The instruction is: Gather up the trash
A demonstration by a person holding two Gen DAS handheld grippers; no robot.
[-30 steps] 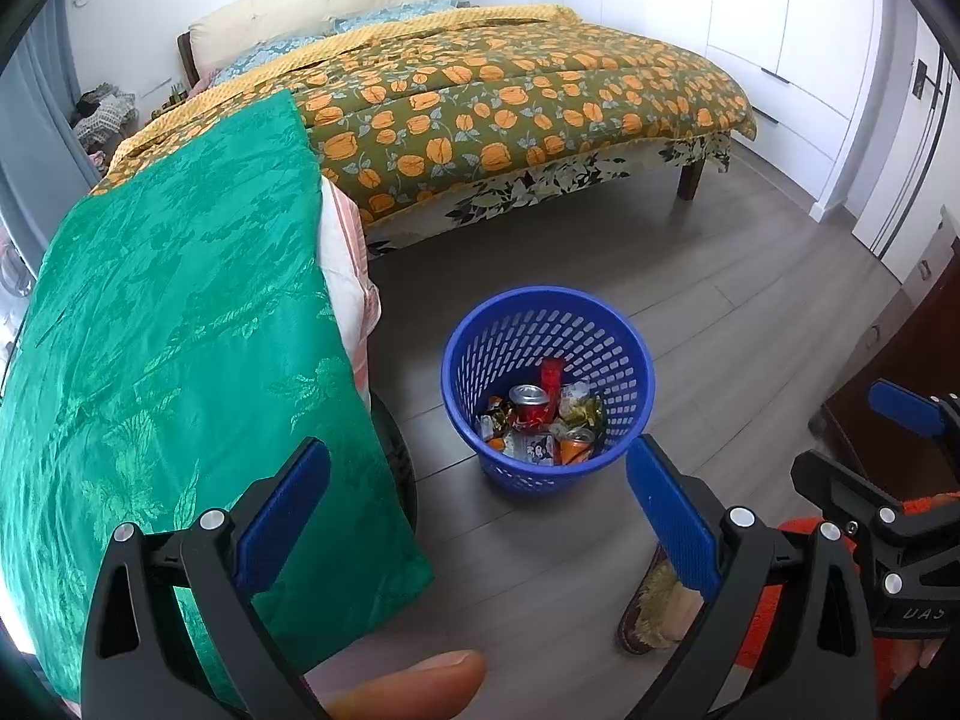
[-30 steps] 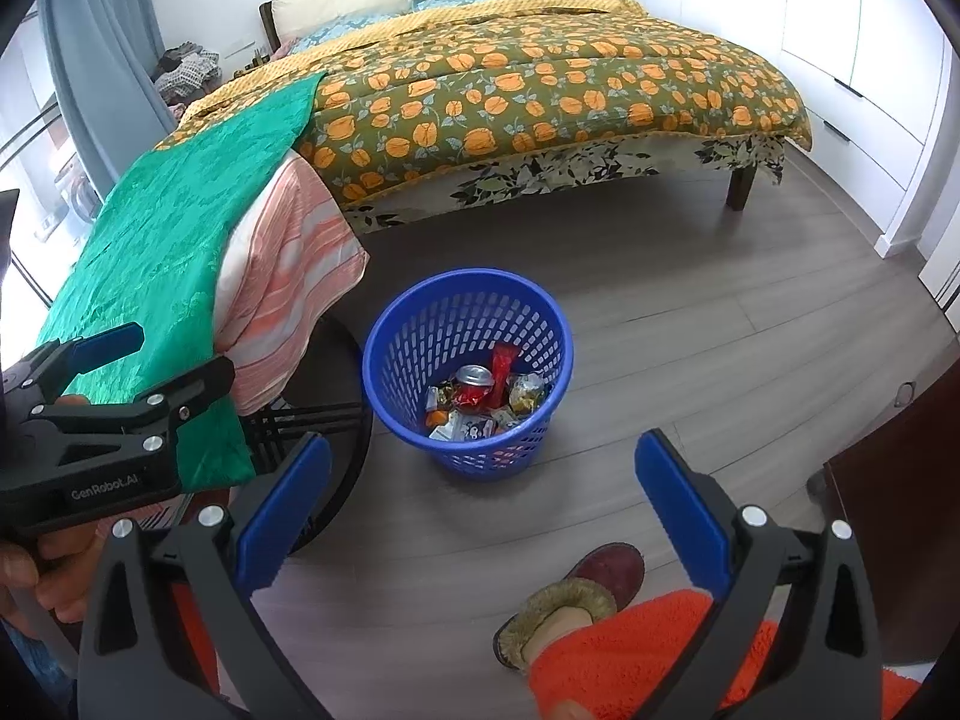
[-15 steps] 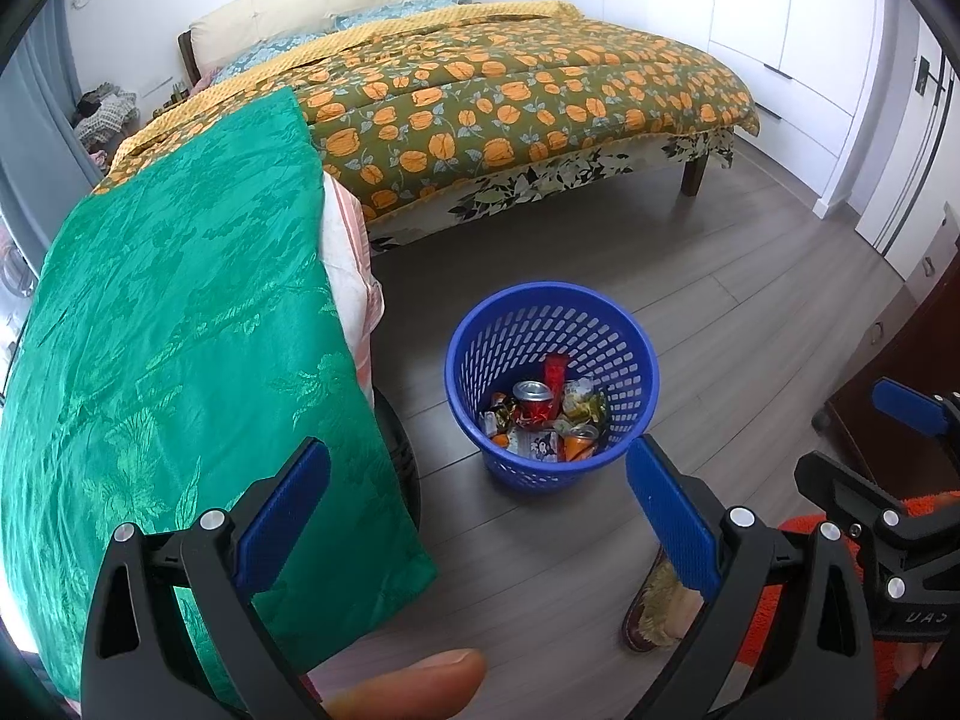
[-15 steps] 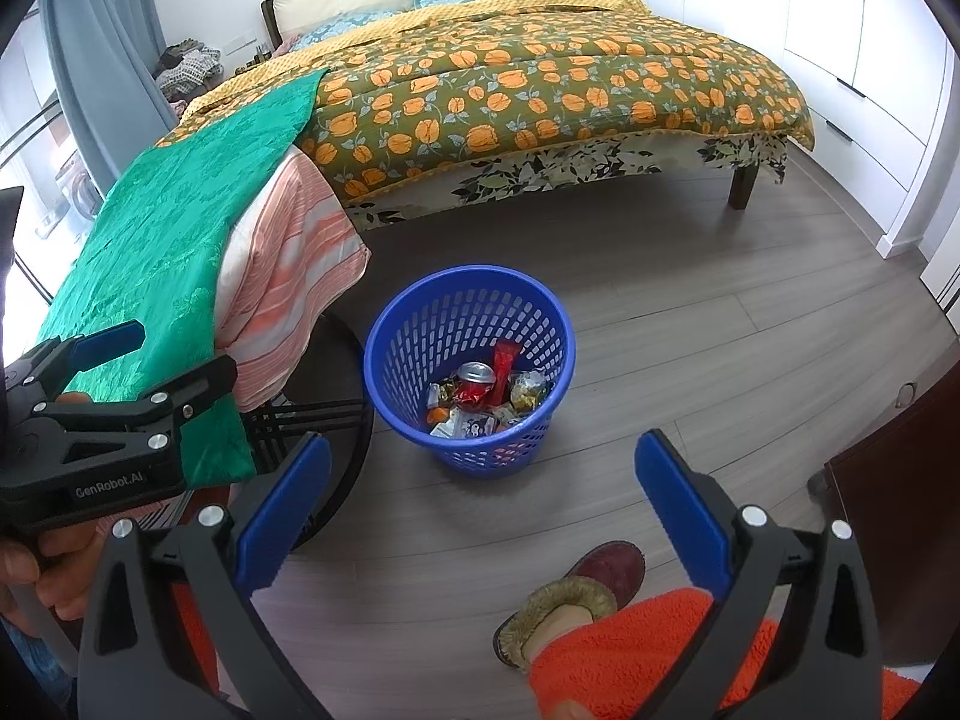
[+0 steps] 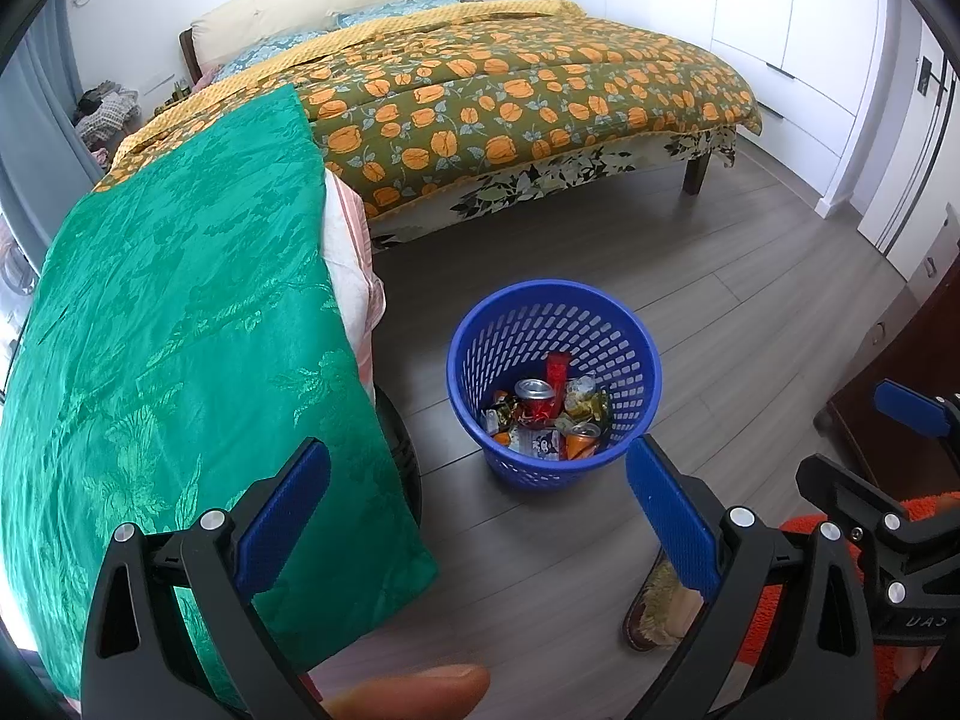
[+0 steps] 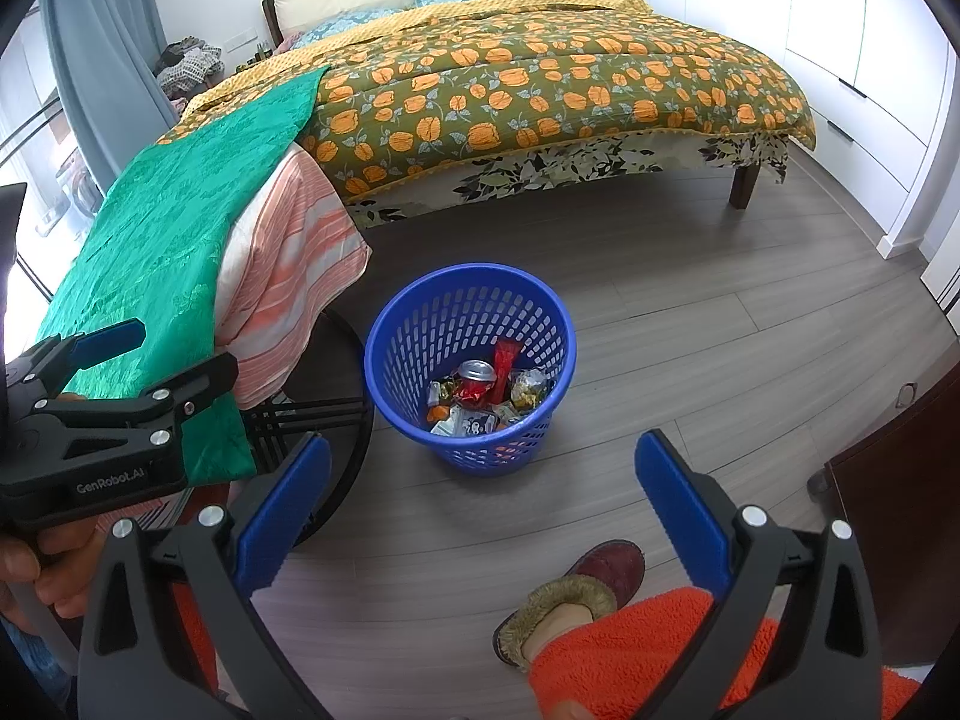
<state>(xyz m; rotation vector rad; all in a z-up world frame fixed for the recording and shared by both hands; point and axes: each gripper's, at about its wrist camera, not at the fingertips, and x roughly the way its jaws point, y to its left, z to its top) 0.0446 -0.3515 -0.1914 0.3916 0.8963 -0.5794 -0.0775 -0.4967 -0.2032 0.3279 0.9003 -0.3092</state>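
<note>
The blue perforated wastebasket (image 5: 555,378) stands on the grey plank floor (image 5: 690,276), near the foot of the bed (image 5: 510,96) and just beside the green-draped worktop (image 5: 168,324) at its 9 o'clock. Inside lie a red soda can (image 5: 534,399), a red wrapper (image 5: 556,367), crinkled foil packets (image 5: 585,402) and an orange can (image 5: 581,438).

The left gripper (image 5: 477,507) and right gripper (image 6: 483,501) both hang above the floor with fingers spread wide, holding nothing.

The basket looks like thin, light plastic, its wall likely to flex; the rim at 6 o'clock seems the surest hold. The cans would be light, slick and dentable, and the wrappers limp, so pinch an edge.
</note>
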